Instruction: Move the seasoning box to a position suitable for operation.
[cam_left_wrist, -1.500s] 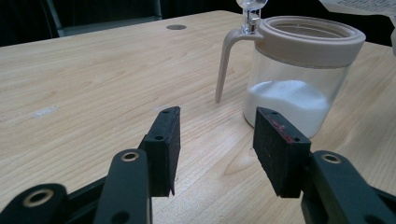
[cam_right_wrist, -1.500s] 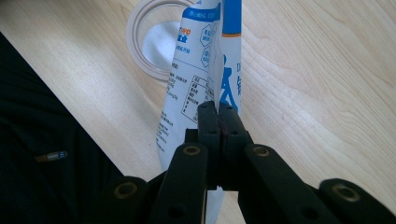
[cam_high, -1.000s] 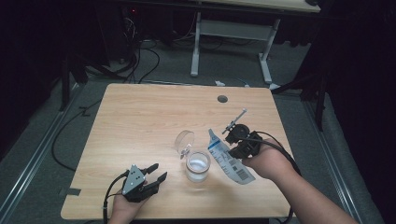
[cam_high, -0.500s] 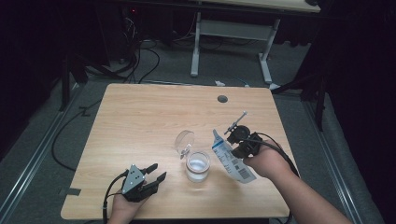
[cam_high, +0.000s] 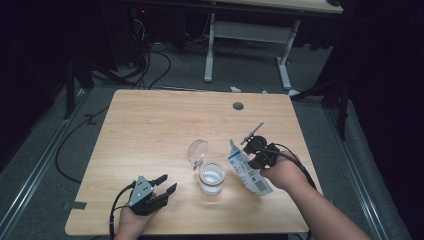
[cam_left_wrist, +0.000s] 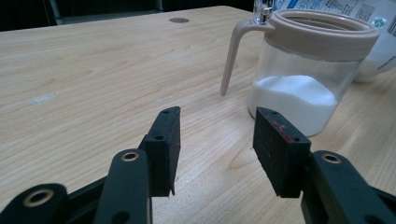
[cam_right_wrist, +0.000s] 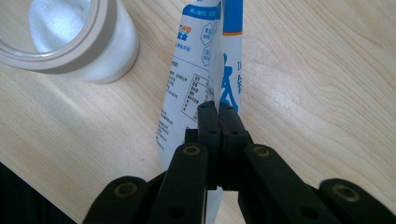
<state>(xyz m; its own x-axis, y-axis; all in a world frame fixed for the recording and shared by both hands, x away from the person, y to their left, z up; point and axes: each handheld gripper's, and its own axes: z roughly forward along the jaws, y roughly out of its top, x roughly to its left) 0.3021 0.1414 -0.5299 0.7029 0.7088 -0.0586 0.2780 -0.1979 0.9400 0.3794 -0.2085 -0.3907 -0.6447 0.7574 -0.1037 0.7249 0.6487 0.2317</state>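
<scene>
On the table (cam_high: 150, 125), near its front edge, my right gripper (cam_right_wrist: 218, 114) pinches a white-and-blue bag (cam_high: 247, 170) between closed jaws, just right of the jar (cam_high: 210, 178). Its lid (cam_high: 197, 150) stands open, white powder inside. To the jar's left, my left gripper (cam_left_wrist: 215, 135) rests with jaws apart, holding nothing.

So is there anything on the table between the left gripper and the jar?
Nothing visible. The left gripper is open and points at the jar across bare table. The jar's flipped-up lid is on its far side, and the pouch, held by the right gripper, is beyond it.
</scene>
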